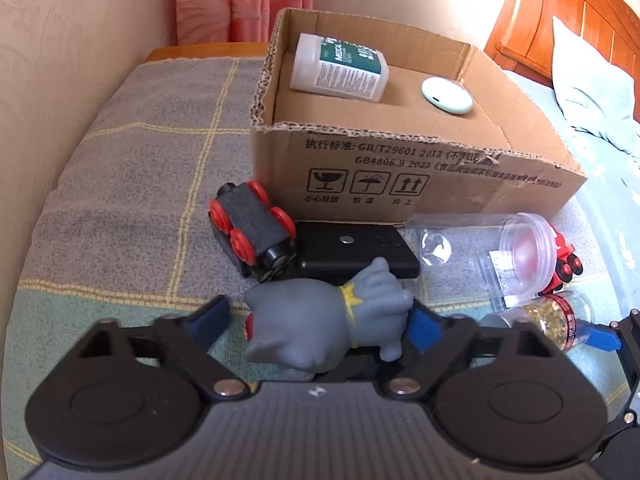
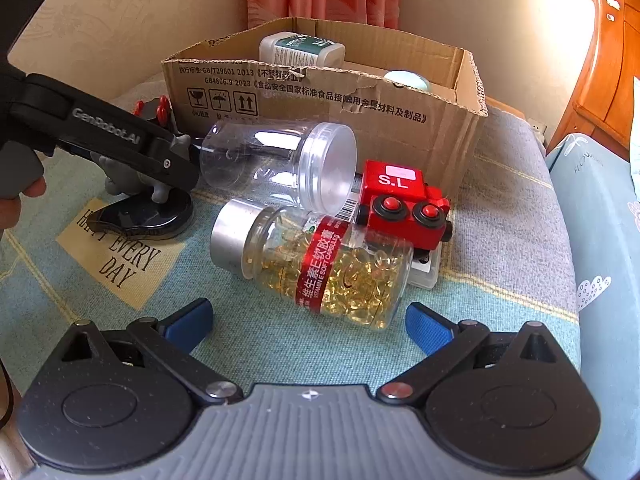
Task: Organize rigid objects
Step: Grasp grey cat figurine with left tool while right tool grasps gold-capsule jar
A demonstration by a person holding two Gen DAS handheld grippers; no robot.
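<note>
Left gripper (image 1: 320, 316) straddles the grey cat figure (image 1: 320, 328); right blue pad touches its back, left pad stands clear of the head, so no clamp yet. The figure stands on a black oval base (image 2: 144, 216) at 9 o'clock from the capsule bottle (image 2: 320, 264).

Right gripper (image 2: 308, 326) hovers with jaws wide apart, nothing between them, the capsule bottle just ahead at 12 o'clock.

Cardboard box (image 1: 400, 168) sits at the rear on the patterned cloth (image 1: 120, 152); inside lie a white bottle (image 1: 340, 68) and a pale green oval case (image 1: 448, 94).

In front of the box: black-and-red wheeled toy (image 1: 252, 232), black flat block (image 1: 356, 250), clear jar (image 2: 280, 160) on its side, red toy engine (image 2: 404, 204).
</note>
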